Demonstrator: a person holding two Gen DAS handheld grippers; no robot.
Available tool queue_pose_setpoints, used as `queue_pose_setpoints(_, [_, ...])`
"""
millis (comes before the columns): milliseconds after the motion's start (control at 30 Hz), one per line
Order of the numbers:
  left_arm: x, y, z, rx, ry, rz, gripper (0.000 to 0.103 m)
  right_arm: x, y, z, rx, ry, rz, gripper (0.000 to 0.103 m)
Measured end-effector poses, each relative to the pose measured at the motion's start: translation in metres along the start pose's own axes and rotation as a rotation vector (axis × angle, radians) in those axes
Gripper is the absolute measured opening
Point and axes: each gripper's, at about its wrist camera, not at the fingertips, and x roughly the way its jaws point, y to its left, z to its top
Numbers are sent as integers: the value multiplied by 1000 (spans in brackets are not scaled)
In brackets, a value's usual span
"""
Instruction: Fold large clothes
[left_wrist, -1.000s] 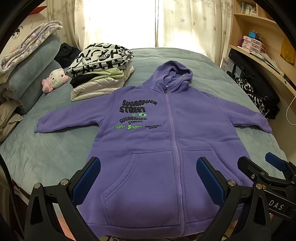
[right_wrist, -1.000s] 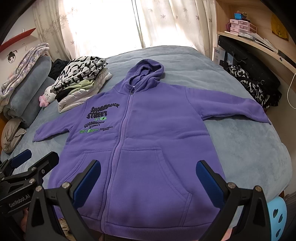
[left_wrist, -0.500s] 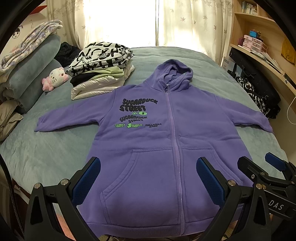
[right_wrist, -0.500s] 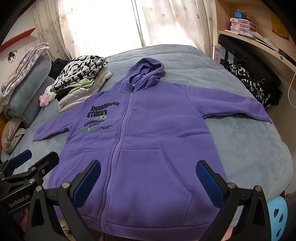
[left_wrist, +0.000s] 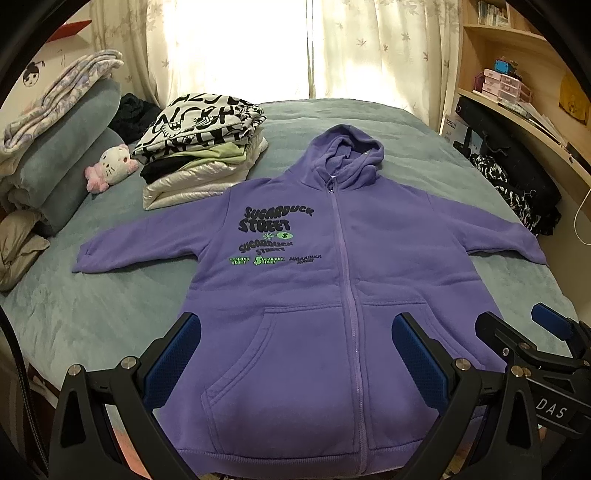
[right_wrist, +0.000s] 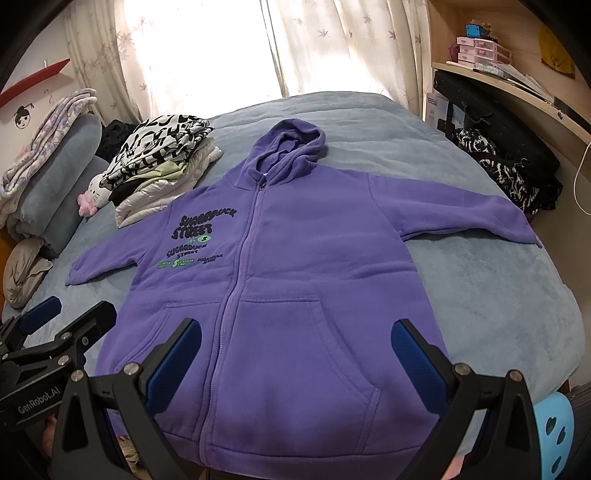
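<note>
**Purple hoodie spread flat on the bed, both grippers wide open above its hem**

A purple zip hoodie (left_wrist: 332, 295) is laid face up on a grey-blue bed (left_wrist: 110, 314), zipped closed to the collar. The hood (left_wrist: 345, 155) is pointed toward the far side, by the window, and the ribbed hem (left_wrist: 280, 456) is set at the near edge of the bed. Both sleeves are stretched outward: the left sleeve (left_wrist: 136, 247) lies flat on the cover, and the right sleeve (left_wrist: 491, 232) reaches to the right edge of the bed. Black lettering reading "SUGARDUCK STREET" (left_wrist: 275, 219) is printed on the left chest, with smaller green and black marks below it. A pouch pocket is sewn on each side of the zip. The fabric is seen to be smooth, with only shallow creases near the waist.

The left gripper (left_wrist: 295, 362) is held over the near part of the hoodie, its blue-padded fingers (left_wrist: 173, 354) spread wide with nothing between them. The right gripper (right_wrist: 295, 365) is held likewise over the right pocket, fingers (right_wrist: 417, 369) fully apart and empty. Whether the cloth is touched cannot be told.

A stack of folded clothes (left_wrist: 199, 155) is placed on the far left of the bed, just beside the left shoulder. A white plush toy (left_wrist: 110, 168) is set left of the stack, against rolled bedding (left_wrist: 59, 147).
</note>
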Motion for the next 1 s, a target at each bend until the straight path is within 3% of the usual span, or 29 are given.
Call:
queue_pose_setpoints(233, [0,-2,11,-6,-6,-36,102,-9,-8,14,6,-24,14,103])
queue_pose_setpoints(500, [9,-14,44,-40,15,-172,102,-32,-21,36,-21,-136,21,103])
queue_pose_setpoints(667, [-5,-36,76,-31,-118,-214,102,-59,-45,65,-33,-279,-53,103])
queue_pose_setpoints(833, [-25,-68,105,48,-275,-251,102,-92,-80,90,-25,-458,-176,103])
queue_pose_setpoints(1000, [-30,-103,134,76,-324,-303,102,-100,-133,121,10,-450,-181,103])
